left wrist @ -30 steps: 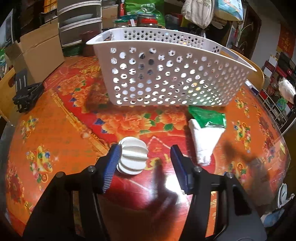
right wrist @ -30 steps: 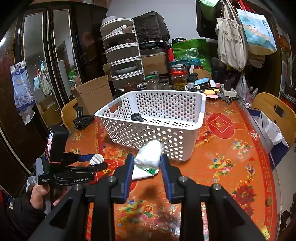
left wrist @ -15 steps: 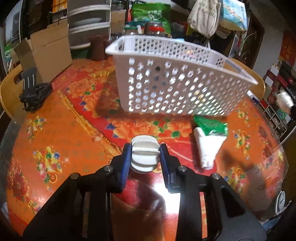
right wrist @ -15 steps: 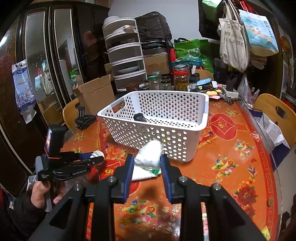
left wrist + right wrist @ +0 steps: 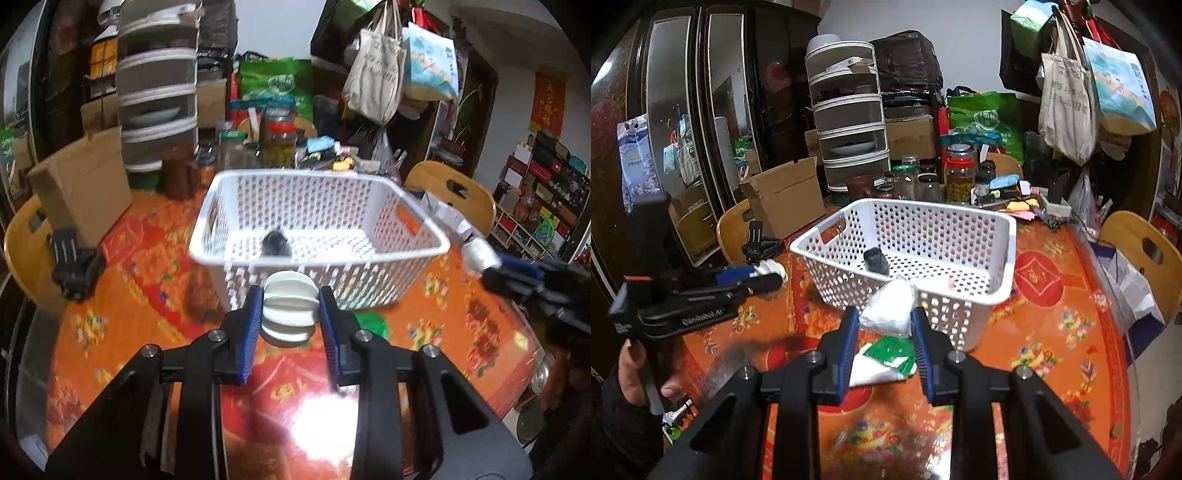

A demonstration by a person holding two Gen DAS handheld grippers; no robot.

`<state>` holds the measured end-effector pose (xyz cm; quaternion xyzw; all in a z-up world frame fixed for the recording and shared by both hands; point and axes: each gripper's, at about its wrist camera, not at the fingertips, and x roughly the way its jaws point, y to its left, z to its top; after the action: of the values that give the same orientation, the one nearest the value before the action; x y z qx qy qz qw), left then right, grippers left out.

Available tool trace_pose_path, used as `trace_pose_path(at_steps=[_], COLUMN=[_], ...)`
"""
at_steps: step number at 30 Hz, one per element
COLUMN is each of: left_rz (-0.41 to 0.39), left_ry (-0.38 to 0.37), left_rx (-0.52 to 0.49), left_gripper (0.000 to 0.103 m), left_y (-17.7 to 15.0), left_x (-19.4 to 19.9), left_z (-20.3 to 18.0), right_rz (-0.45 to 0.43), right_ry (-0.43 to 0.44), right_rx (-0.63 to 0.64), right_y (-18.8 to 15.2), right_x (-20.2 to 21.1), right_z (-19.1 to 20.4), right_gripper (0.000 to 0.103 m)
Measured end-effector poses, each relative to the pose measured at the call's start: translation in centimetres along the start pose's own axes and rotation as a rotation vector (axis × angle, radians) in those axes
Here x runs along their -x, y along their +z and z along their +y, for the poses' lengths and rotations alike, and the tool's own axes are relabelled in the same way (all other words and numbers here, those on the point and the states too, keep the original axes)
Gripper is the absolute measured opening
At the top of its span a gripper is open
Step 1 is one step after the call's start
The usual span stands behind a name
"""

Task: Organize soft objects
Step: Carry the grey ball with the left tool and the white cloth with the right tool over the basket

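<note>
L: I am holding the left gripper (image 5: 290, 319) jaws clamped on the white ribbed ball (image 5: 289, 309), above desk (image 5: 122, 295), before white basket (image 5: 317, 177) | R: right gripper (image 5: 884, 341) jaws gripping the white soft wad (image 5: 890, 308) at basket's near wall | dark item (image 5: 876, 260) lying inside basket.

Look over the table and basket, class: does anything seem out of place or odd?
One thing: a small dark object already lies in the white basket; what it is cannot be told. Otherwise nothing is spilled or damaged. A green-and-white packet lies flat on the table.
</note>
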<state>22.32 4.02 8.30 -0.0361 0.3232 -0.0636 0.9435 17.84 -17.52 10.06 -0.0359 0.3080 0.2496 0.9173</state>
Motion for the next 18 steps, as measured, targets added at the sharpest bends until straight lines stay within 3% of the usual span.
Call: trace_pose_path(at_steps=[9, 18], left_rz=[0.013, 0.102], left_ry=[-0.043, -0.034], left_rx=[0.011, -0.008], left_gripper=[0.028, 0.028], left_y=[6.2, 10.1], left_x=[-1.2, -6.9], left_z=[-1.2, -2.1], right_rz=[0.025, 0.099], right_ry=[-0.012, -0.067], right_rx=[-0.023, -0.048], right_y=[3.8, 6.6], right_x=[-2.2, -6.7], right_z=[-1.3, -3.0], right_gripper=[0.028, 0.028])
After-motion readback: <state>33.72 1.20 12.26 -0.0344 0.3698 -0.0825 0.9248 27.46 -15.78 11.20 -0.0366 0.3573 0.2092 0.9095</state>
